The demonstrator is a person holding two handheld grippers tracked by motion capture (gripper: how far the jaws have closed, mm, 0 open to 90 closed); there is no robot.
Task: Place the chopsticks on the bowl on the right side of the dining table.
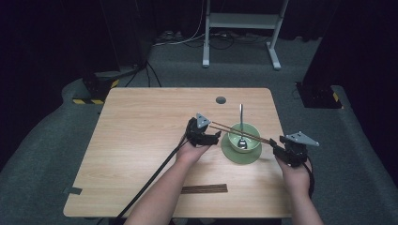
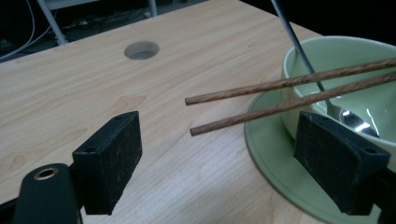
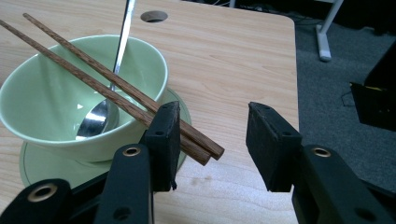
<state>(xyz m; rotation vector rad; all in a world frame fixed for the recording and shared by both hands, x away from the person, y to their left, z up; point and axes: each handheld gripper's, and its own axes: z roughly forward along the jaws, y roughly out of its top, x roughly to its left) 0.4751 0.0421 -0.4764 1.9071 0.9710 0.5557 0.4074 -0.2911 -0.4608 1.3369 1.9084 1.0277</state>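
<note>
Resting across the bowl point(image 1: 244, 136) rim: chopsticks point(image 1: 239, 132), spoon point(image 1: 241, 125) inside. Left hand-held gripper point(image 2: 224, 158) is sitting spread at their tips, right hand-held gripper point(image 3: 212, 140) spread around the thick ends, not pinching. Next: close right jaws squarely on both sticks.

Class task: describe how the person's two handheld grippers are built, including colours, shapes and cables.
Both the left gripper and right gripper are black, each topped by a grey three-cornered plate. Their fingers are blocky, matte black pads. A black cable trails from each. The forearms are unsleeved.
</note>
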